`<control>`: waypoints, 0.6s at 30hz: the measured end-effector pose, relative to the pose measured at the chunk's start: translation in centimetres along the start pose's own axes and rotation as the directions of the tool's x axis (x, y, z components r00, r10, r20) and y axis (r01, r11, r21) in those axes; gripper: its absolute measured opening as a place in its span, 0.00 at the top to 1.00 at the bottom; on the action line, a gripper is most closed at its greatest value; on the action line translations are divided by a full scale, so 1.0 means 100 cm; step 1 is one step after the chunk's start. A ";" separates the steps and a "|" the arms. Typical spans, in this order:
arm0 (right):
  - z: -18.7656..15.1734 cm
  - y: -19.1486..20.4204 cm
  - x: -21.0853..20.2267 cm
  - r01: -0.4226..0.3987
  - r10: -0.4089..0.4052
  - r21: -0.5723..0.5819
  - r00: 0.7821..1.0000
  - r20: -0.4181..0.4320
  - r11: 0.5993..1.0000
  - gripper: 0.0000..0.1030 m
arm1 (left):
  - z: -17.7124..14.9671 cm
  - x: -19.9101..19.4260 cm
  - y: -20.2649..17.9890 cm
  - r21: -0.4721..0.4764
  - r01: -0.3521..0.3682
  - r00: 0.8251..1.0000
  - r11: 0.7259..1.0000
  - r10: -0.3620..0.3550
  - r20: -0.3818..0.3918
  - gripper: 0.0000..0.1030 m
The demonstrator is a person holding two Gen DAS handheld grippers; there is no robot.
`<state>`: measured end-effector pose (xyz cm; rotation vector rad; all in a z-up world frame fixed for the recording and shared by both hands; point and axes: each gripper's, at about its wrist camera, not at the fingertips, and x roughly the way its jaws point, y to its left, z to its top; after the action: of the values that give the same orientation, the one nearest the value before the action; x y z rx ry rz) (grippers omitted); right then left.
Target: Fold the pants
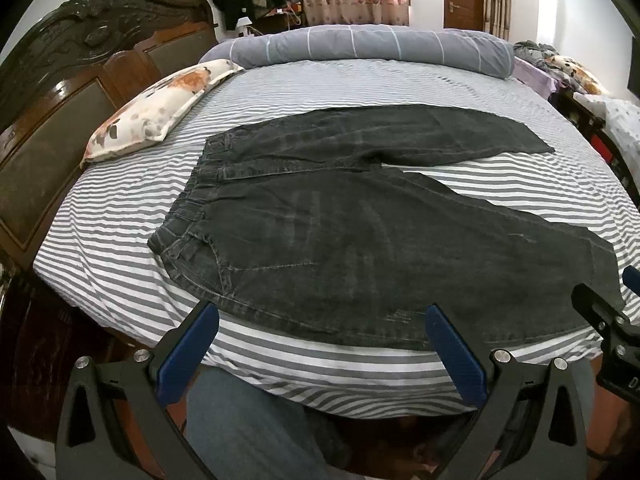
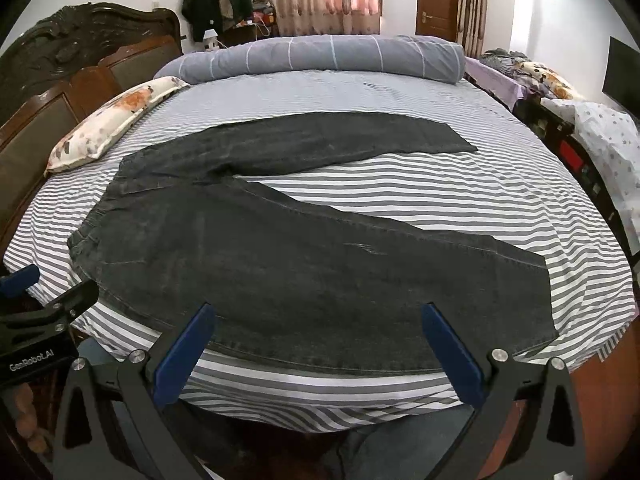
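From the left wrist view, the dark denim pants (image 1: 360,232) lie spread flat on the striped bedsheet (image 1: 120,216), waistband (image 1: 188,200) toward the carved headboard (image 1: 60,80) and the two legs splayed apart in a V toward the foot end, which leaves every edge open for a clean first fold; the near leg runs along the bed's front edge, likely so that it can be reached without leaning over. The left gripper (image 1: 320,344) hangs just off that near edge with its blue fingers (image 1: 188,348) spread wide and nothing between them, aimed at the seat and hip part of the pants, which I judge to be a ready stance before taking hold of the near side seam. A floral pillow (image 1: 160,108) and a grey rolled duvet (image 1: 360,48) sit well apart from the pants, out of the folding space. From the right wrist view, the same pants (image 2: 320,264) fill the middle of the bedsheet (image 2: 520,200), the near leg's hem (image 2: 548,300) at the right, the far leg (image 2: 320,140) angled away. The right gripper (image 2: 316,344) also hovers at the front edge, fingers (image 2: 452,348) splayed and empty, set over the near leg's lower stretch, so the two tools bracket the near leg, probably to lift it over onto the far one
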<state>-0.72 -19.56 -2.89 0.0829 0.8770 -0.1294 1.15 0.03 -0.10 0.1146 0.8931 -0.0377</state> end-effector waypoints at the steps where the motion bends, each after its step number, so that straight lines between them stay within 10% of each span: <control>1: 0.001 0.001 0.001 -0.001 0.001 0.000 1.000 -0.004 1.000 0.00 | 0.000 0.000 -0.001 0.004 0.000 1.000 1.000 0.000 -0.002 0.01; 18: 0.003 0.001 0.002 0.017 -0.017 -0.009 1.000 -0.020 1.000 0.00 | 0.000 0.008 -0.002 0.012 0.010 1.000 1.000 -0.010 -0.022 0.01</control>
<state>-0.29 -19.47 -2.85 0.0692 0.8984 -0.1408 1.61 -0.17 -0.70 0.1216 0.9155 -0.0510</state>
